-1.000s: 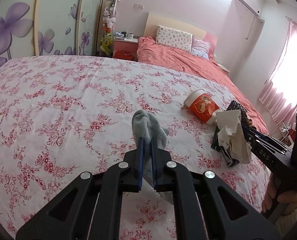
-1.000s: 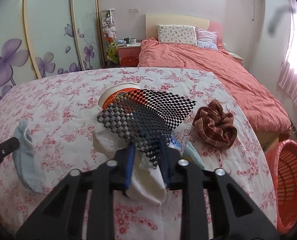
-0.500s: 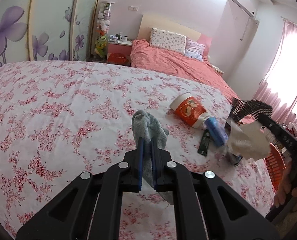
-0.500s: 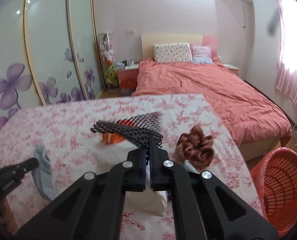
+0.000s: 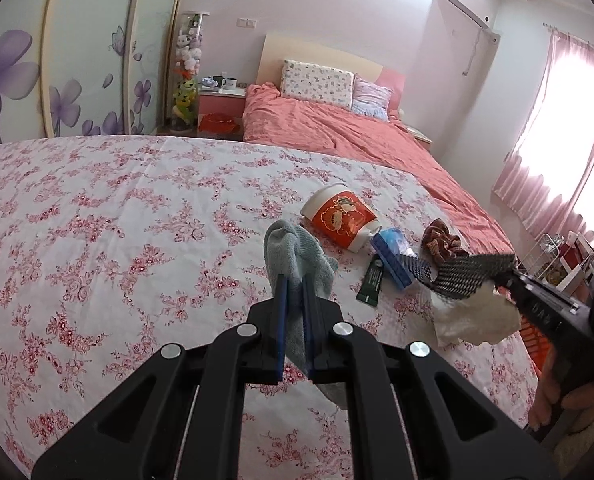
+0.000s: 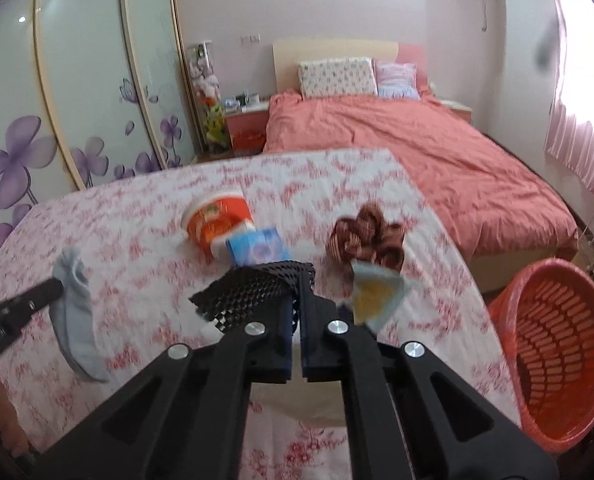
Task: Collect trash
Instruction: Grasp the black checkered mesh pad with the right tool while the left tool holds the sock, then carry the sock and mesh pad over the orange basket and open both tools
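My left gripper (image 5: 293, 284) is shut on a grey-blue sock (image 5: 297, 256) and holds it above the flowered bedspread (image 5: 97, 220). The sock also shows in the right wrist view (image 6: 73, 312). My right gripper (image 6: 295, 300) is shut on a black mesh wrapper (image 6: 257, 292) with crumpled white paper (image 5: 473, 316) hanging under it, lifted above the bed's right side. On the bed lie an orange paper cup (image 5: 341, 216), a blue pack (image 5: 393, 256), a green packet (image 5: 371, 284) and a brown scrunchie (image 6: 367, 238).
An orange laundry-style basket (image 6: 557, 348) stands on the floor right of the bed. A second bed with a salmon cover (image 6: 397, 140) is behind. Wardrobe doors with purple flowers (image 6: 57, 120) line the left wall. A wire rack (image 5: 553, 256) stands by the window.
My right gripper has lifted the mesh wrapper and paper off the bed and swung right toward the basket. The blue pack and green packet are now uncovered. The left gripper holds the sock steady.
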A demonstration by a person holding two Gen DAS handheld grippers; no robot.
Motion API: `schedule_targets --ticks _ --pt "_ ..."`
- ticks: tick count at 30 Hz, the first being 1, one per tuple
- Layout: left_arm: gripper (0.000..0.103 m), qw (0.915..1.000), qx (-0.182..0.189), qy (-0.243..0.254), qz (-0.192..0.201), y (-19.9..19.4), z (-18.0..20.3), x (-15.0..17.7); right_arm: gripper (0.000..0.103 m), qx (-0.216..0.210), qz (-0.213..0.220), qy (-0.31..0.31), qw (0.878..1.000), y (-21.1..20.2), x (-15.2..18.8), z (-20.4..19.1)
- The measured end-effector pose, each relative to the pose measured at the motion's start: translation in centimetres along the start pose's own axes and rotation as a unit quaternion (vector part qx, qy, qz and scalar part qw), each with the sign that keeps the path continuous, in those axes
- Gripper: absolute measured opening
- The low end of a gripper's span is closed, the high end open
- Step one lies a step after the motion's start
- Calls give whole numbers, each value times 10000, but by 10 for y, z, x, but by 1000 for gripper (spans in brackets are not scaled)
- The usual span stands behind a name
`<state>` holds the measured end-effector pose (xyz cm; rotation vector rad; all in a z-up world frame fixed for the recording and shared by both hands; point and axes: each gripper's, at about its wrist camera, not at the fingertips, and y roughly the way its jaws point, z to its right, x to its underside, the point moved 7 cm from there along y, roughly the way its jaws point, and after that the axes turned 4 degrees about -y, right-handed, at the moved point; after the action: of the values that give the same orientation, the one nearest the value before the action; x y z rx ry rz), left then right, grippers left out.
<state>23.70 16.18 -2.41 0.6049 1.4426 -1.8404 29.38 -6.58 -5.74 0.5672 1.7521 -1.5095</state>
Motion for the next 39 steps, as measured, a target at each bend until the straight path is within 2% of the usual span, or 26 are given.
schedule_targets --ticks 7,8,13,21,30,39 --pt "7 10000 26 8 -35 1 3 2 9 1 -38 -114 9999 2 7 -6" --pt "7 10000 25 15 -35 2 3 2 4 17 -10 -134 9999 0 6 -7" --pt "7 10000 64 33 -22 0 8 0 4 -7 262 -2 9997 -16 -11 -4" --pt "7 9996 237 158 76 -7 33 -9 4 16 744 335 9967 -55 -38 21" --pt "7 9961 719 479 165 -14 97 -14 4 347 1018 753 9913 -94 -32 76" --pt "7 9870 1314 910 144 -11 182 -8 4 977 1124 1205 9815 -127 -10 156"
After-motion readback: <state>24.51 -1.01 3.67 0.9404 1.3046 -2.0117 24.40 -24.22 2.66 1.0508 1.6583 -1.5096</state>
